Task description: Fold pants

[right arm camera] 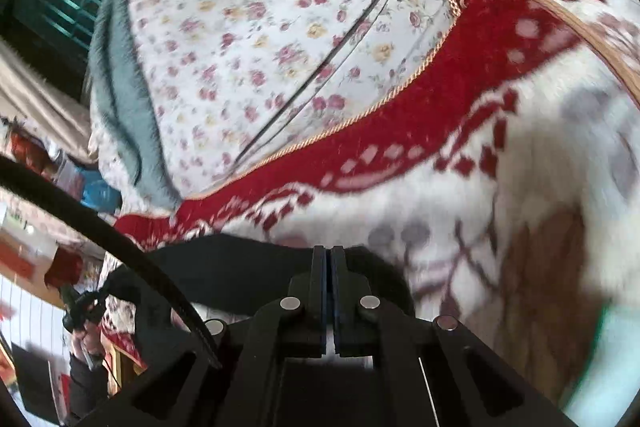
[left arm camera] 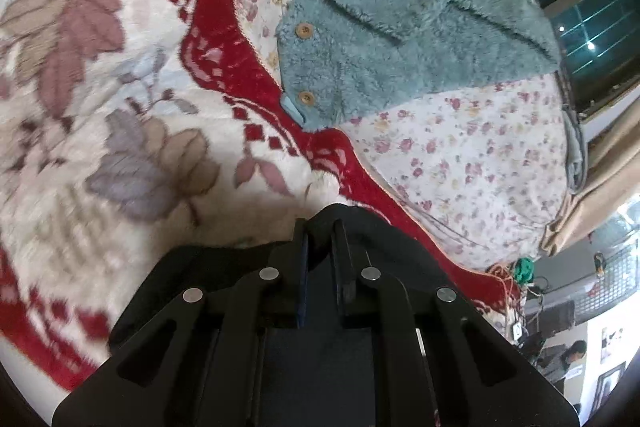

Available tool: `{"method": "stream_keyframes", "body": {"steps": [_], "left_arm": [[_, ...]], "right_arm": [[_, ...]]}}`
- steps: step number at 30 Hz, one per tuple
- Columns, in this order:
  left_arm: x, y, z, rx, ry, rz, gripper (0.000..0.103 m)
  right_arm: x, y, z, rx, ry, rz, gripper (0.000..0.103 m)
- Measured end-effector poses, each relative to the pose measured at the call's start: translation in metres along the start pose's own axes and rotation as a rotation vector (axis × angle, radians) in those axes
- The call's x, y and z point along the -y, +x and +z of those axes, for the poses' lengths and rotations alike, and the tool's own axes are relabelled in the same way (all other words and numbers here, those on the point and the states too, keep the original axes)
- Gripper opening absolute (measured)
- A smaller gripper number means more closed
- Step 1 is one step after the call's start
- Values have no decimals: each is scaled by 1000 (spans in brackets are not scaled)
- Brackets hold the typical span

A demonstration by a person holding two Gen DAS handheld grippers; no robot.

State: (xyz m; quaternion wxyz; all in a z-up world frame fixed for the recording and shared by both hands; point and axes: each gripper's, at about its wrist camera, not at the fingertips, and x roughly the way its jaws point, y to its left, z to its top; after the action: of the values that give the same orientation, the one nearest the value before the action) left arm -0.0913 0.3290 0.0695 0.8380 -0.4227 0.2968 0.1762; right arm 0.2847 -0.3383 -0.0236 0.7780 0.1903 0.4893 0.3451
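The black pants (left arm camera: 208,267) are bunched around my left gripper (left arm camera: 322,227); its jaws are shut on a fold of the cloth that arches over the tips. In the right wrist view the same black pants (right arm camera: 224,267) spread behind and to both sides of my right gripper (right arm camera: 328,253), whose pads meet with the cloth's edge pinched at the tips. Both grippers hang just above a plush white blanket with a red border (left arm camera: 120,67). Most of the pants is hidden under the gripper bodies.
A fuzzy teal garment with wooden buttons (left arm camera: 400,39) lies flat on the floral sheet (left arm camera: 460,155) beyond the red border. Its edge (right arm camera: 124,87) shows at the left of the right wrist view. A black strap (right arm camera: 80,211) crosses there. A person (left arm camera: 572,351) sits far off.
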Motion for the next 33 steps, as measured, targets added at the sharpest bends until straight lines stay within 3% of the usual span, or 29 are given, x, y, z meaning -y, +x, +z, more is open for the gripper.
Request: {"method": "stream_keyframes", "body": {"steps": [11, 17, 20, 21, 24, 27, 33], "left_arm": [[-60, -57, -64, 49, -60, -35, 1], [-92, -73, -81, 72, -135, -79, 1], [-104, -66, -85, 19, -249, -178, 2], [-106, -59, -85, -13, -311, -211, 6], [-101, -44, -83, -76, -413, -248, 52], [-91, -31, -80, -92, -446, -255, 54], [-87, 6, -78, -107, -465, -179, 51]], "right_arm": [[9, -47, -107, 28, -55, 20, 1], [8, -67, -132, 77, -63, 5, 1], [3, -67, -133, 82, -80, -15, 1], [0, -66, -133, 76, -90, -31, 1], [-6, -60, -131, 58, -107, -47, 1], [-10, -58, -130, 59, -111, -47, 1], [-13, -53, -131, 56, -114, -50, 1]]}}
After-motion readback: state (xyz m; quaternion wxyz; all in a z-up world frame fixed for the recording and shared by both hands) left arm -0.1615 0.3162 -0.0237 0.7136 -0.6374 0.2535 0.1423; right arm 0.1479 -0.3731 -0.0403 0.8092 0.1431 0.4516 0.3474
